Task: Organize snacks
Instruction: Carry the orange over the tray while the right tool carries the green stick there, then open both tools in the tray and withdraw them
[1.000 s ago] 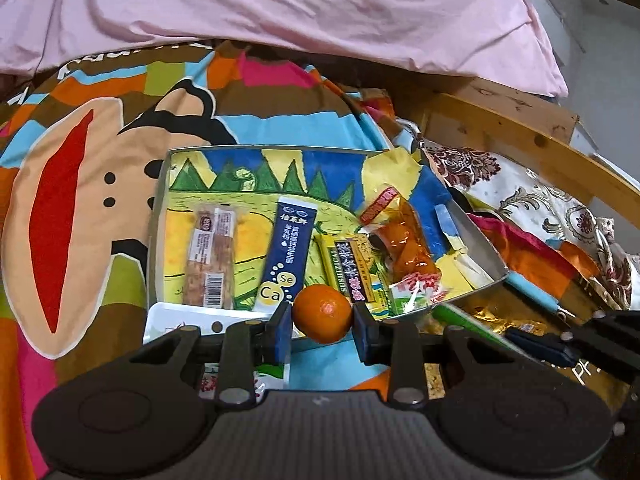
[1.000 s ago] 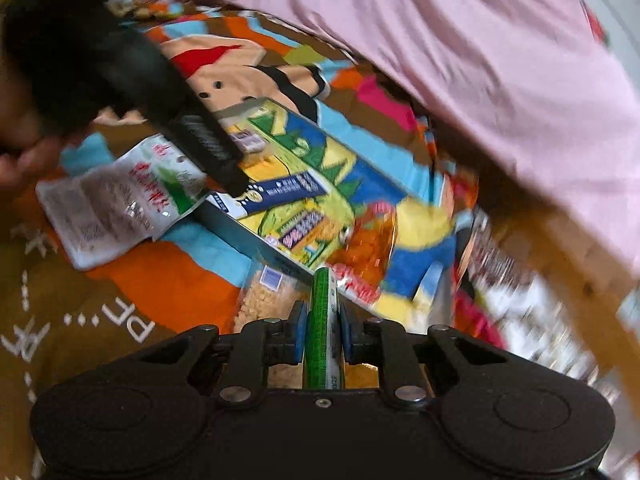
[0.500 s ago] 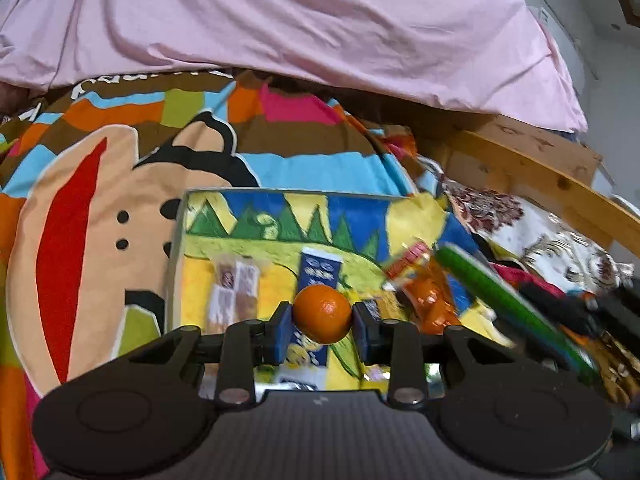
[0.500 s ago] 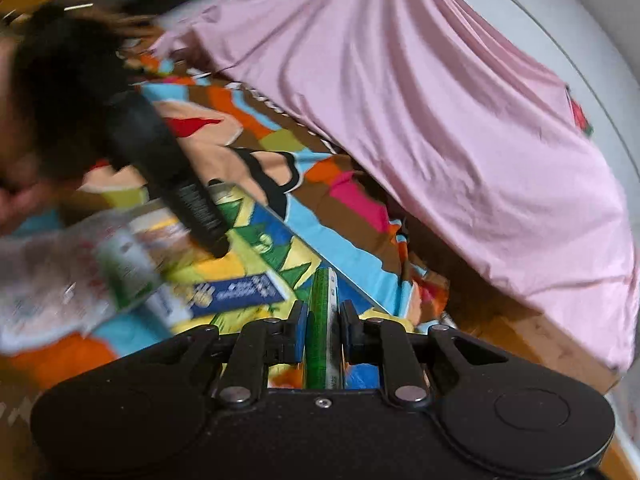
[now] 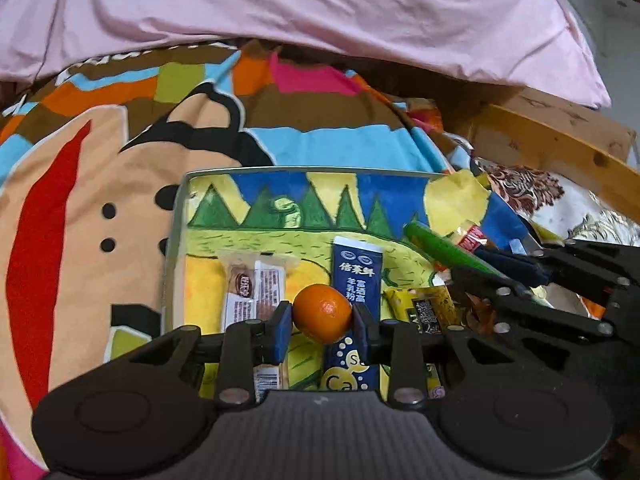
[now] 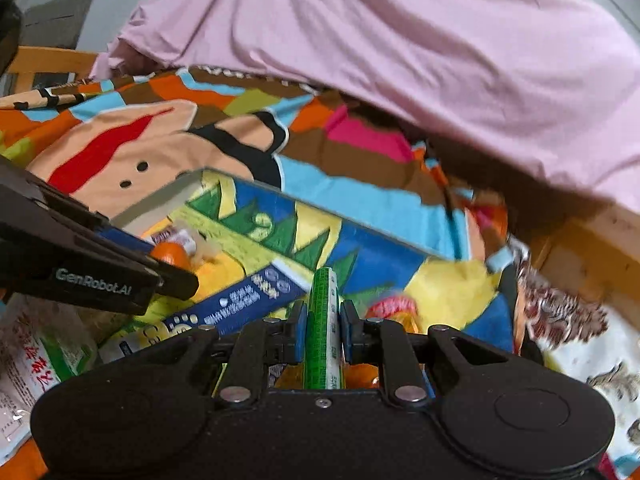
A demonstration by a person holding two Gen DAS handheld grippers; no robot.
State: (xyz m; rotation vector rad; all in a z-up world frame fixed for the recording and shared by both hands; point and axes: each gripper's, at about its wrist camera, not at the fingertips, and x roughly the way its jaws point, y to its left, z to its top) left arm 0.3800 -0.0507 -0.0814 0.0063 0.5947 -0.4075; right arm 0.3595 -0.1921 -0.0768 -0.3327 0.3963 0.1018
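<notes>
My left gripper (image 5: 322,322) is shut on a small orange (image 5: 322,313) and holds it above the near part of a metal tray (image 5: 176,216) with a painted landscape. In the tray lie a clear-wrapped snack bar (image 5: 254,292), a dark blue sachet (image 5: 356,276), a yellow packet (image 5: 424,308) and a red-orange packet (image 5: 472,236). My right gripper (image 6: 323,332) is shut on a flat green packet (image 6: 323,320), held edge-on over the tray's right side; it also shows in the left wrist view (image 5: 444,250). The orange shows in the right wrist view (image 6: 170,254).
The tray (image 6: 328,210) lies on a colourful cartoon bedspread (image 5: 80,184). A pink quilt (image 5: 320,12) is bunched behind it. A wooden bed frame (image 5: 552,148) runs at the right. A white snack bag (image 6: 24,364) lies on the bed left of the tray.
Both grippers have moved forward over the tray, the left one carrying the orange and the right one the green packet. The tray now looks closer in both views.
</notes>
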